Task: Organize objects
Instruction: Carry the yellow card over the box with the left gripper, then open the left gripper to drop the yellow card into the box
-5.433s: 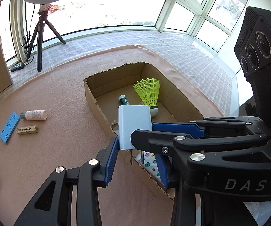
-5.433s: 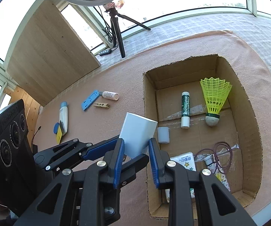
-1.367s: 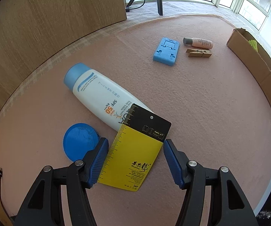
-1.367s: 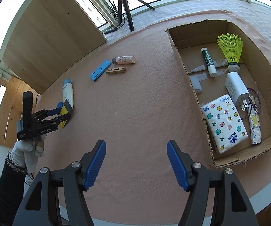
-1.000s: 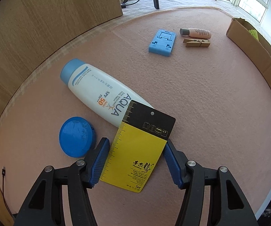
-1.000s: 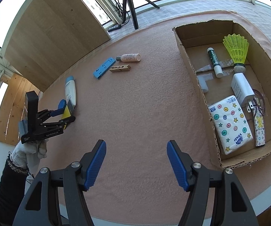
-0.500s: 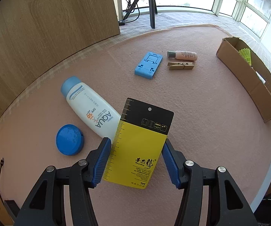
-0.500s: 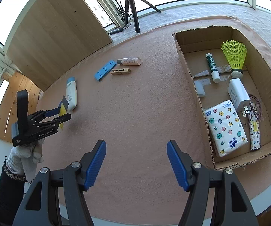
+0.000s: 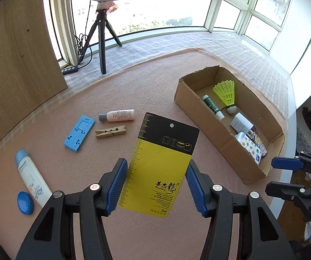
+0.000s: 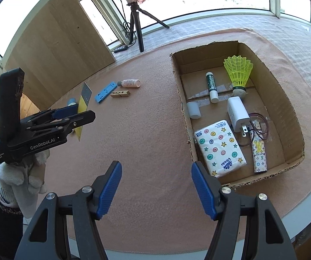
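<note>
Yellow card held above the mat

The left gripper clamps the yellow-and-black card by its side edges, clear of the pink mat. The right gripper stands open and empty near the mat's front edge. The cardboard box sits at the mat's right end

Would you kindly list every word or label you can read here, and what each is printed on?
"Set": yellow card in the left claw; its other print is too small.
"AQUA": sunscreen bottle.
"Vinda": tissue pack.
"GenRobot.AI": left claw body.
Green tube: lettering too blurred to read.
</note>
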A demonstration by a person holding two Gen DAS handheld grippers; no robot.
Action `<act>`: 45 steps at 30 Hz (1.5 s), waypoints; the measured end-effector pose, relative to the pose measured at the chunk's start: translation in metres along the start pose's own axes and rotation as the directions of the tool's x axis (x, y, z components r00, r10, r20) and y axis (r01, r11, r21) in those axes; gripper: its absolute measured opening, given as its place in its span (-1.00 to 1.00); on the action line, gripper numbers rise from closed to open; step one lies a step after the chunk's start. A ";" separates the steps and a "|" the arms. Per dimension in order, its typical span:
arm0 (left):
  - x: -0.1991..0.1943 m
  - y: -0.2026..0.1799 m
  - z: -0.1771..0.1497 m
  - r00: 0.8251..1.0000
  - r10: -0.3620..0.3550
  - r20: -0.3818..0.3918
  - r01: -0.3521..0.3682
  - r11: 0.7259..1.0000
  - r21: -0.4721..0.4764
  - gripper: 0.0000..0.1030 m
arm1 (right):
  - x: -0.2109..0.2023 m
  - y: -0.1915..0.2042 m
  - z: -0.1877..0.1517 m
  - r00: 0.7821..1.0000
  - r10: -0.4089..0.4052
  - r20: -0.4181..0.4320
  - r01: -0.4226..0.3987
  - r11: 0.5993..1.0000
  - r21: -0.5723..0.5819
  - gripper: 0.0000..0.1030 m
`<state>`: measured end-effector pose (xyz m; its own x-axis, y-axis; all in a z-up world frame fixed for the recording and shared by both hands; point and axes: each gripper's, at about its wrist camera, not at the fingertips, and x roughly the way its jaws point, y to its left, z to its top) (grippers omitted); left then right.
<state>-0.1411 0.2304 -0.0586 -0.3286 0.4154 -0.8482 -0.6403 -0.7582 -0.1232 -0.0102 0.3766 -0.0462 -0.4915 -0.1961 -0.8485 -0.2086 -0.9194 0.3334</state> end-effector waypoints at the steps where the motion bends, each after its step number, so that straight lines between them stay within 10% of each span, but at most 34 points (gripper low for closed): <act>1: 0.004 -0.011 0.007 1.000 -0.018 -0.003 0.018 1.000 -0.001 0.15 | -0.003 -0.005 0.000 1.000 -0.004 0.005 0.004 1.000 0.006 0.22; 22: 0.085 -0.152 0.069 0.988 -0.133 -0.074 0.139 0.986 0.089 0.38 | -0.030 -0.076 -0.011 0.996 -0.072 0.042 0.067 0.991 0.112 0.23; 24: 0.083 -0.150 0.068 0.989 -0.129 -0.067 0.134 0.987 0.086 0.61 | -0.030 -0.078 -0.011 0.997 -0.067 0.040 0.062 0.991 0.118 0.23; 45: -0.002 -0.007 0.003 0.999 -0.001 0.036 0.006 0.988 -0.152 0.62 | 0.003 -0.011 0.011 1.000 0.027 0.015 -0.027 0.999 0.018 0.24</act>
<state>-0.1381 0.2360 -0.0544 -0.3531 0.4337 -0.8290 -0.5295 -0.8231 -0.2050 -0.0186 0.3903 -0.0476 -0.5095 -0.2160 -0.8329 -0.2098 -0.9076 0.3637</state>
